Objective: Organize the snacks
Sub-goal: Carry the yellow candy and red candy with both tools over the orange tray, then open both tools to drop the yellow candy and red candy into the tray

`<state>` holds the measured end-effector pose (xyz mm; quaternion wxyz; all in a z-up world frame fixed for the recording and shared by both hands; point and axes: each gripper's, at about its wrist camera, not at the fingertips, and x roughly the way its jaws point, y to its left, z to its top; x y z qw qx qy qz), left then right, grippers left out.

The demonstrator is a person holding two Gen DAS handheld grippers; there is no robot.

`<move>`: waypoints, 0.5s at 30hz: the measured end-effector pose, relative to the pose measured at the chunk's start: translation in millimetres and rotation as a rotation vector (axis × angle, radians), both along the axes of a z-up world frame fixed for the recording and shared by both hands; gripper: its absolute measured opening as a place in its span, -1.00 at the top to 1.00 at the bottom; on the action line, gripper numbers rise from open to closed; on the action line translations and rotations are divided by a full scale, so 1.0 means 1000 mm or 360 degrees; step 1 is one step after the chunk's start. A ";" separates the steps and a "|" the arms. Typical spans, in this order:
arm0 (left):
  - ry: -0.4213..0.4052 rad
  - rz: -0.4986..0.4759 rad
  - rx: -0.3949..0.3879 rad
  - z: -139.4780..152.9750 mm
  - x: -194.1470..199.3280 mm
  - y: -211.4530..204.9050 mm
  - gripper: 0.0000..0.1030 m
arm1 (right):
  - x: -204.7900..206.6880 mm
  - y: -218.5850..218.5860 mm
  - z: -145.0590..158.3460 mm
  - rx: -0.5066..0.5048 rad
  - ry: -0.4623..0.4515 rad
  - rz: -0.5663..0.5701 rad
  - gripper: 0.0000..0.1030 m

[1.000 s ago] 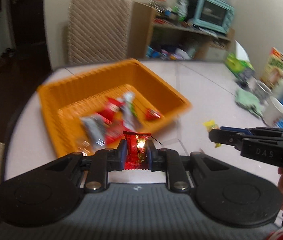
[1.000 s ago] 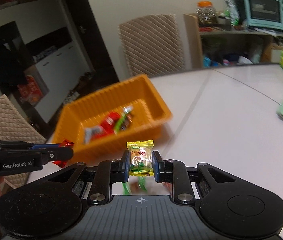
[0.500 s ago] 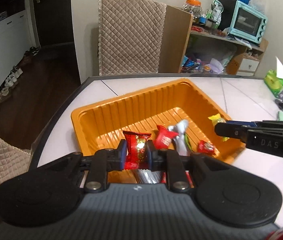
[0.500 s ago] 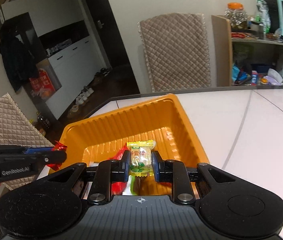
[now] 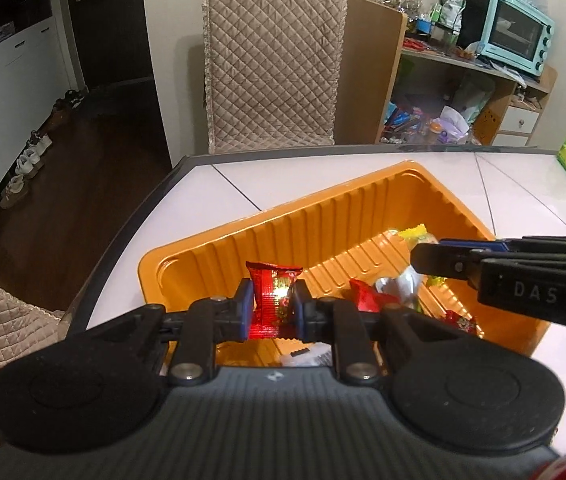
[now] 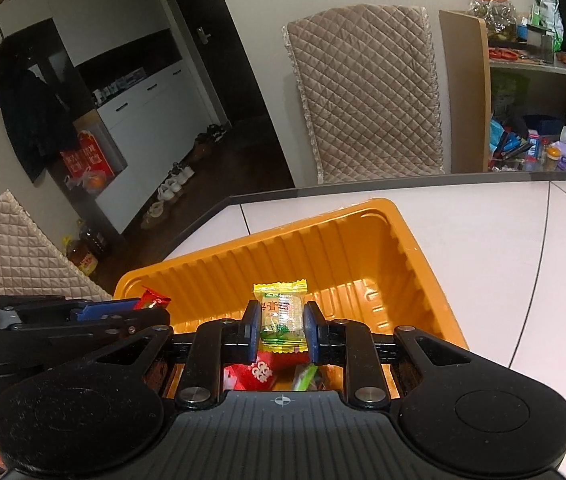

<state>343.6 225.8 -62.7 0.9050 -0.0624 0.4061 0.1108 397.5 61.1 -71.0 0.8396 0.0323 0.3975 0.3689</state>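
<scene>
Hovering over the ribbed orange plastic bin [image 5: 363, 216] sitting near the tabletop's [image 5: 211, 184] corner: left gripper [image 5: 271, 307] is clamping a shiny red candy wrapper [image 5: 273, 292], right gripper [image 6: 281, 330] is pinching a yellow crinkle-edged candy [image 6: 281, 314]. Loose wrapped snacks [image 5: 387, 292] are lying inside.

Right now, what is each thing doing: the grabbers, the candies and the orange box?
left gripper: jaws shut on the red snack, over the orange tray.
right gripper: jaws shut on the yellow snack, over the tray.
orange tray: upright on the table, several snacks already inside.
</scene>
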 end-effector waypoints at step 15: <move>-0.0015 0.0039 -0.0036 0.002 0.002 0.016 0.61 | 0.003 0.007 0.002 0.0032 0.0012 0.0027 0.55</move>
